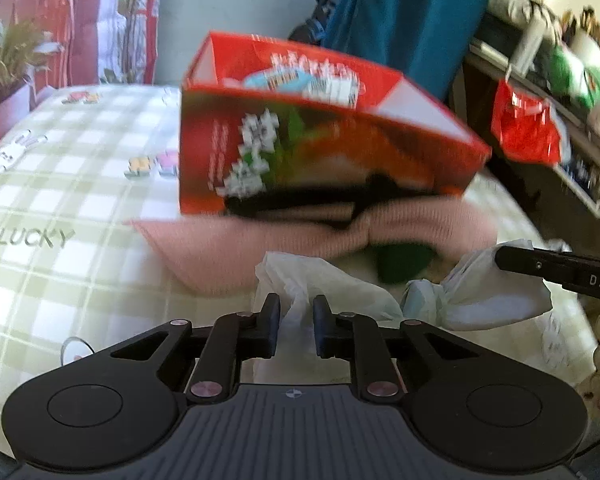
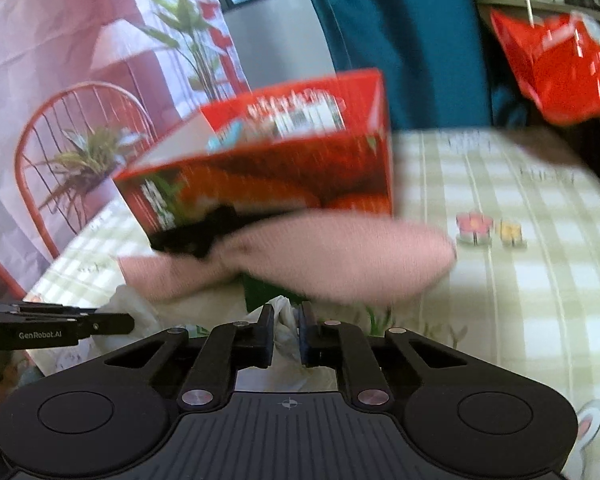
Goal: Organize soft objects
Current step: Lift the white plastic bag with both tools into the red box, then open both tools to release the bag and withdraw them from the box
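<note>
Plastic bag [image 1: 300, 300] sits pinched between your left gripper [image 1: 297, 322] fingers; your right gripper [image 2: 285, 330] fingers clench its other end, before the pink cloth [image 2: 340, 256] and red box [image 1: 320, 132]

We see the box [image 1: 320, 128] resting on the sweater [image 1: 260, 240] on the bed [image 1: 60, 200]. Before the sweater lies the bag [image 1: 324, 284], with the left gripper [image 1: 296, 320] and right gripper [image 2: 286, 332] at its two ends.
</note>
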